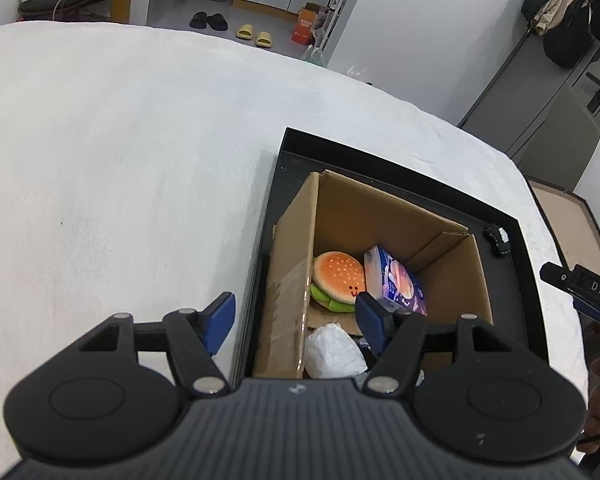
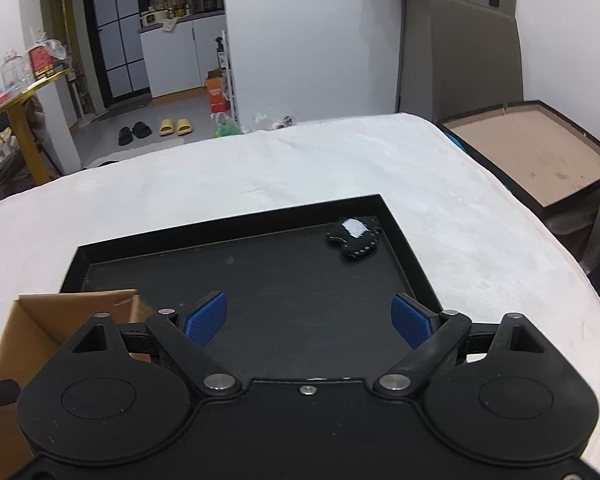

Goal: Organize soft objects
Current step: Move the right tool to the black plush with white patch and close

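Landmark: black tray (image 2: 416, 268), lying on the white cloth-covered surface (image 1: 120, 152).

Cardboard box (image 1: 452, 280) stands inside the tray, against the tray's left and near walls as the left wrist view shows it; open top. Inside the box: burger plush (image 1: 338, 280) on the floor of the box against its left wall; blue-and-white packet (image 1: 394, 282) tilted, touching the burger's right side; white crumpled soft item (image 1: 332, 352) nearer the camera, at the box's near end.

Small black plush with pale stitching and a white patch (image 2: 354, 236) lies on the tray floor near the tray's far right corner, outside the box and well apart from it.

Left gripper (image 1: 296, 318): above the near left edge of the box, fingers apart. Left finger hangs outside the box wall, right finger over the box interior. Nothing between the pads.

Right gripper (image 2: 308, 322): over the bare tray floor, to the right of the box, fingers spread wide, nothing between them. Black plush lies beyond it, not touched.
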A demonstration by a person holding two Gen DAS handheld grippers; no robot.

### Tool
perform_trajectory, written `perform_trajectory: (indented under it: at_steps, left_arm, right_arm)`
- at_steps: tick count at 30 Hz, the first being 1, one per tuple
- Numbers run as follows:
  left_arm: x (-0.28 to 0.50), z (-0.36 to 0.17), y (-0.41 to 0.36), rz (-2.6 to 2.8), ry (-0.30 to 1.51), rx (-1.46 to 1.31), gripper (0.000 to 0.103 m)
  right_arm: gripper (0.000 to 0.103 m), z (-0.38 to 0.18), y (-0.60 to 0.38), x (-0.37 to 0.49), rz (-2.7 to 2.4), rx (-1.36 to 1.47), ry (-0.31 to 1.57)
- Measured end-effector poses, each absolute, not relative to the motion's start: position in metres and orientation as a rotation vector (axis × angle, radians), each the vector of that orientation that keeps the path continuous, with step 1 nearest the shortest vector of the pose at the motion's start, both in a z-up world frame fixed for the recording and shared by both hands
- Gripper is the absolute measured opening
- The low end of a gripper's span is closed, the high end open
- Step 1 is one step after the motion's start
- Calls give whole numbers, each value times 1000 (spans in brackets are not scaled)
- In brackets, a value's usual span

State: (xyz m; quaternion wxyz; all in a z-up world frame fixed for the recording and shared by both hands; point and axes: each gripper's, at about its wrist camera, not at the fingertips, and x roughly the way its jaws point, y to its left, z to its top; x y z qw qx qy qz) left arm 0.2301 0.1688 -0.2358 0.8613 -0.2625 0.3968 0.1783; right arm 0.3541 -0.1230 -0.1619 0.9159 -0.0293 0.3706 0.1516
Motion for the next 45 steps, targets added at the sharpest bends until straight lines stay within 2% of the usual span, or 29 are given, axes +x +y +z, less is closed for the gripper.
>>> perform_trajectory:
  at_steps: [14,19,24,31,45]
  left_arm:
    - [246,-239,165,411,883,-498,65]
    - [258,-240,159,406,904,-480,65]
    - [271,-241,154,416,921,-456,65]
    - [284,-245,151,460,940,-444,65]
    - [293,-255,154,490,976,-446,65]
  right_arm:
    - [83,-193,-138,403,318,-55,814]
    - [76,-207,-138,421,338,-53,835]
    - [75,-216,-140,437,354,-50,841]
    - [64,-232,-135,464,384,-74,841]
    - [59,-248,-124,492,361,-92,834]
